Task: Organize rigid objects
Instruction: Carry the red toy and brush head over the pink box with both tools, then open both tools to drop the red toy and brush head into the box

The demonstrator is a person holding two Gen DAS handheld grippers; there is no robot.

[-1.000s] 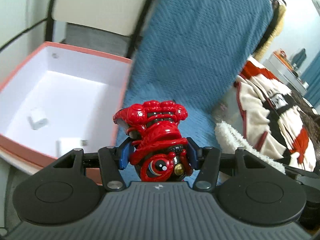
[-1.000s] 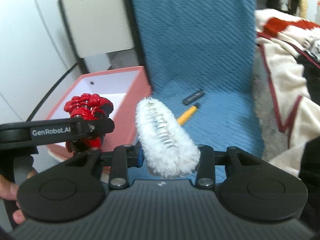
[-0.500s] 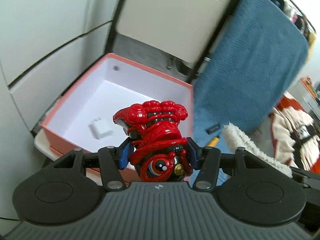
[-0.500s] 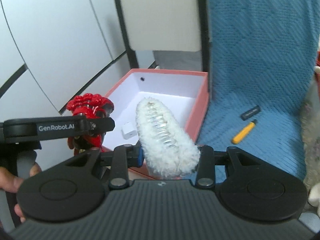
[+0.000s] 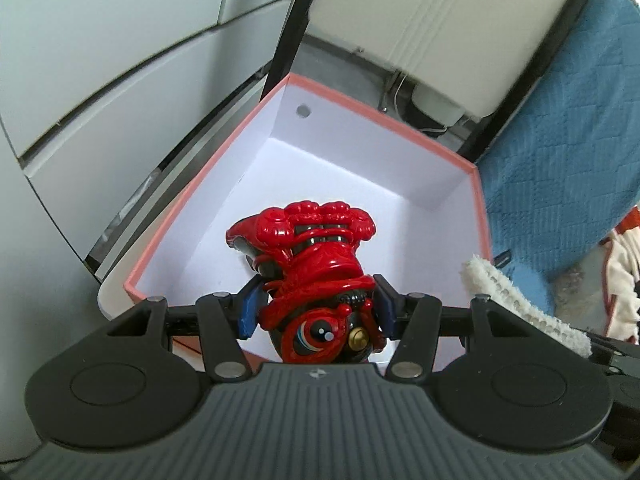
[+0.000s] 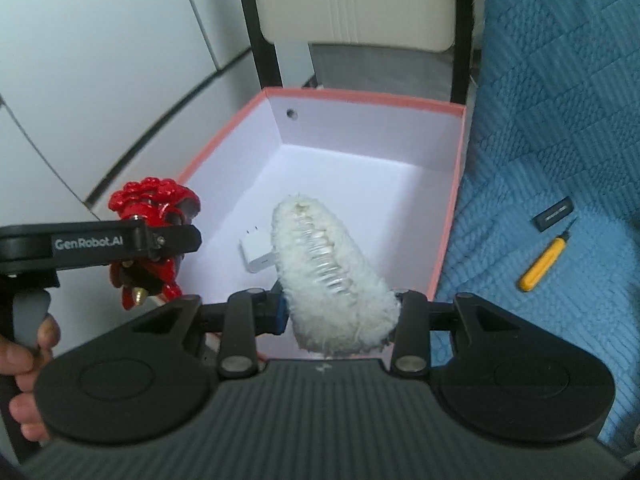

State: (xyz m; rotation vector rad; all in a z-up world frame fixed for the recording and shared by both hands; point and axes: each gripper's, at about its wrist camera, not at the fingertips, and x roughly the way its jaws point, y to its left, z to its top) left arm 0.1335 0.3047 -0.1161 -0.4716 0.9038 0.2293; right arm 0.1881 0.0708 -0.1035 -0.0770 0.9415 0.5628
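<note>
My left gripper [image 5: 316, 304] is shut on a glossy red toy fist [image 5: 308, 256], held over the near edge of a pink box [image 5: 478, 204] with a white inside. In the right wrist view the same red toy [image 6: 154, 216] hangs at the left in the left gripper [image 6: 156, 248], beside the box's near left corner. My right gripper [image 6: 340, 308] is shut on a fluffy white hair clip [image 6: 328, 268] with a metal spring along its middle, above the box's front wall. A white plug adapter [image 6: 256, 250] lies on the box floor.
A blue quilted cover [image 6: 552, 128] lies to the right of the box [image 6: 360, 98], with a yellow cutter [image 6: 544, 260] and a small black stick [image 6: 554, 214] on it. A cream chair back [image 5: 440, 12] stands behind. White panelled wall at the left. A hand [image 6: 24, 360] grips the left handle.
Both grippers have swung left from over the blue cover to the pink box, and slightly down. Each still holds its object.
</note>
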